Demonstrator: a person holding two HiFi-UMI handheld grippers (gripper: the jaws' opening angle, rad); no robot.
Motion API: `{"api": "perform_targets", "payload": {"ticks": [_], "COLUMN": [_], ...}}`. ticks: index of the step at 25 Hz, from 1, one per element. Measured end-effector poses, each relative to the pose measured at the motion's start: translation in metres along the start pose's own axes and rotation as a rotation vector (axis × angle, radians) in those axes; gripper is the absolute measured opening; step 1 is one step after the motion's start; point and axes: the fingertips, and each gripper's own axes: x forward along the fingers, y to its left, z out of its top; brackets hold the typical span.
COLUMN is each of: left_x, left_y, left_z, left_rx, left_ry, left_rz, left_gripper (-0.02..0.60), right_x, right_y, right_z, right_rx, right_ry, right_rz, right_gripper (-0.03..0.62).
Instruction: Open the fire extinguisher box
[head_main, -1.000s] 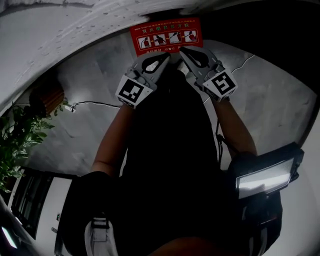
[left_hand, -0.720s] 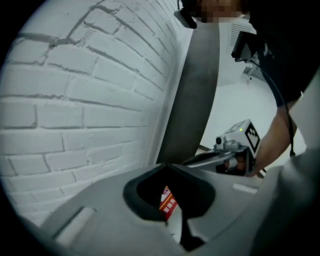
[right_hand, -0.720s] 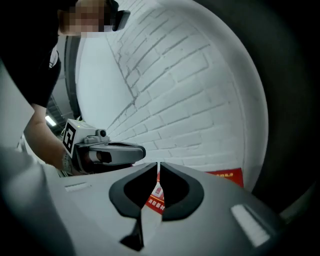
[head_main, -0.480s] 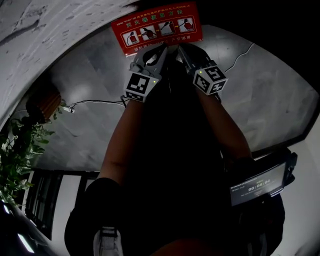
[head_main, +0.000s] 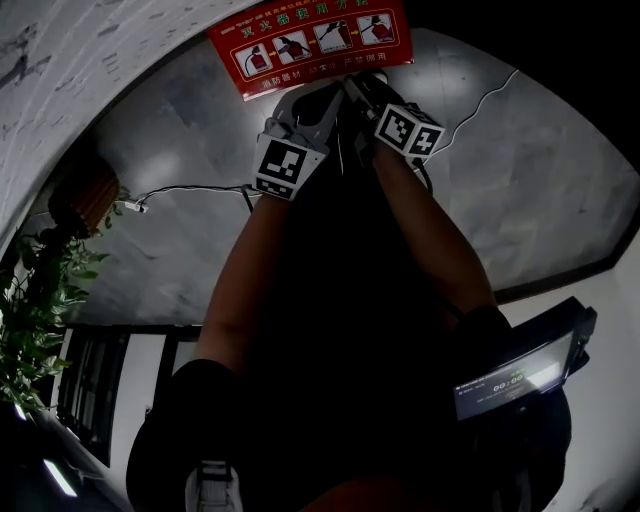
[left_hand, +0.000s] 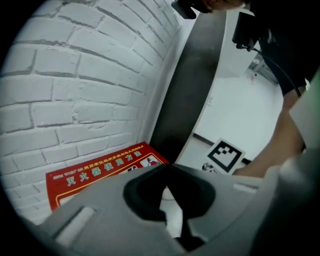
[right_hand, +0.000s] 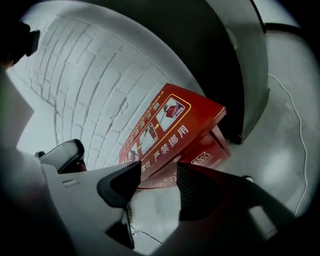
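The red fire extinguisher box (head_main: 310, 38) stands on the grey floor against a white brick wall, its lid printed with pictograms. In the right gripper view its lid (right_hand: 165, 125) sits tilted above the red body (right_hand: 205, 152). My right gripper (right_hand: 159, 177) is just in front of the lid's front edge. Its jaws are opening and the pads press on nothing. My left gripper (left_hand: 167, 167) is shut with its tips meeting and empty, a little short of the lid (left_hand: 95, 175). In the head view the left gripper (head_main: 325, 100) and the right gripper (head_main: 360, 82) hang side by side right below the box.
A white brick wall (head_main: 90, 60) runs behind the box, with a dark column (left_hand: 185, 85) beside it. A cable (head_main: 180, 190) lies on the floor at the left, near a brown pot (head_main: 85, 195) and a green plant (head_main: 35, 300). A lit screen (head_main: 515, 375) hangs at the person's right side.
Both grippers have moved forward toward the red box, which now shows larger and nearer in the head view. The screen at the person's side has swung a little.
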Motion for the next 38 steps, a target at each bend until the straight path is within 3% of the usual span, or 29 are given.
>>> {"api": "perform_targets", "payload": {"ticks": [5,9,12,19,26,33,38], "left_x": [-0.005,-0.008,-0.01,-0.017,-0.031,-0.039,-0.042], "left_y": [0.002,0.002,0.002,-0.008,-0.019,0.005,0.016], "left_z": [-0.003,-0.002,-0.004,0.003,0.028,0.068,0.072], "left_rx": [-0.016,-0.018,-0.018,-0.031,-0.007,0.034,0.033], "left_ry": [0.003,0.001,0.003,-0.008,-0.047,-0.113,-0.129], "left_rz": [0.002,0.002,0.003,-0.008,-0.018,0.025,0.047], "left_gripper": [0.003,0.003,0.003,0.003,0.003,0.003,0.003], "right_x": [0.023,0.032,0.034,0.015,-0.014,-0.028,-0.021], "right_y": [-0.007,-0.007,-0.007,0.005,0.053,0.11,0.144], "right_z": [-0.011,-0.008,-0.005,0.005,0.029,0.069,0.11], "right_rx": [0.147,0.155,0.18,0.219,0.089,-0.125,-0.284], "right_ry": [0.008,0.017,0.011,0.005,0.024,-0.013,-0.053], "right_rz": [0.038,0.054,0.062,0.093,0.173,0.233,0.253], "right_gripper": [0.23,0.228,0.163,0.132,0.126,0.115,0.115]}}
